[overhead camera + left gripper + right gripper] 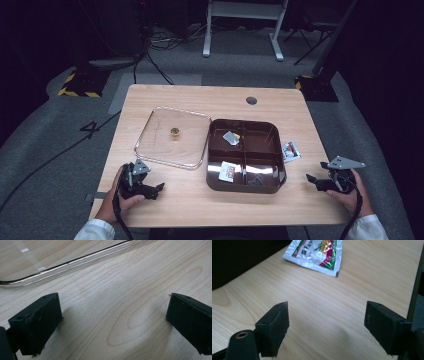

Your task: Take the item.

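Grippers idle w/ jaws apart, empty: left gripper [159, 188] at table's 7 o'clock by clear lid [172, 137], right gripper [311, 178] at 4 o'clock near loose sachet [291, 151] beside brown divided box [245, 155]; prob. pre-grasp, next = right reaches sachet.

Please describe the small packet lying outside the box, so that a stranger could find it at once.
Find the dark brown box on the wooden table. By its right wall lies a small sachet, flat on the wood. Unlike the other packets, it lies outside the box.
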Demonstrator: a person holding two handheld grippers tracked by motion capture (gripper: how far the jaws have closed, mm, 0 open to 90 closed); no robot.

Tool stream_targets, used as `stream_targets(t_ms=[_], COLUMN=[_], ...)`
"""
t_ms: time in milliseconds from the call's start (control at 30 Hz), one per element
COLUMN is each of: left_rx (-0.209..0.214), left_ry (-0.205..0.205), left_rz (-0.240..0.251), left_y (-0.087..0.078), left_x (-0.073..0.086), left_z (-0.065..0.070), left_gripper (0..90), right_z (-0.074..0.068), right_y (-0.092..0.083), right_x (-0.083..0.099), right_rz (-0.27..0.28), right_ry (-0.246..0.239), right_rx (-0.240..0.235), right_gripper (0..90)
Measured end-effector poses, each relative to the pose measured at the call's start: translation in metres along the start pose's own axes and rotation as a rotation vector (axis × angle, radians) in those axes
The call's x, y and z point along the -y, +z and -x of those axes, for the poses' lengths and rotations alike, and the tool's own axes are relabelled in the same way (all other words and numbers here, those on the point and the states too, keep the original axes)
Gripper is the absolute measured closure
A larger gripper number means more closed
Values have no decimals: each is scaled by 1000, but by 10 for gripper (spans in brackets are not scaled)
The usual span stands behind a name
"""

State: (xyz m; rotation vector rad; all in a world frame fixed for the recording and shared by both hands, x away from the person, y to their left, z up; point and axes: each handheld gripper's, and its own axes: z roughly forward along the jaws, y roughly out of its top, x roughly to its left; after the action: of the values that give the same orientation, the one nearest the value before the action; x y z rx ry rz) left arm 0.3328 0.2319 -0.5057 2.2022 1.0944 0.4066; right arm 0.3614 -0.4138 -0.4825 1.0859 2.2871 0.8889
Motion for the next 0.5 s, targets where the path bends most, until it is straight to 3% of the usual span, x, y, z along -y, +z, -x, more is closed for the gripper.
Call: stream_targets(t_ms=[167,267,500], left_rx=[1,1,3], left_ry=[-3,-3,-3], left_rz=[-1,0,-1], left_y=[0,0,0], left_x=[0,0,0], left_z=[0,0,0], left_gripper=[4,4,3], right_z=[-5,-4,-3], right_y=[4,3,3], right_x=[17,25,27], right_rz=[6,36,29], right_ry=[33,83,129], right_rx=[3,-17,-29], right_gripper=[185,185,182])
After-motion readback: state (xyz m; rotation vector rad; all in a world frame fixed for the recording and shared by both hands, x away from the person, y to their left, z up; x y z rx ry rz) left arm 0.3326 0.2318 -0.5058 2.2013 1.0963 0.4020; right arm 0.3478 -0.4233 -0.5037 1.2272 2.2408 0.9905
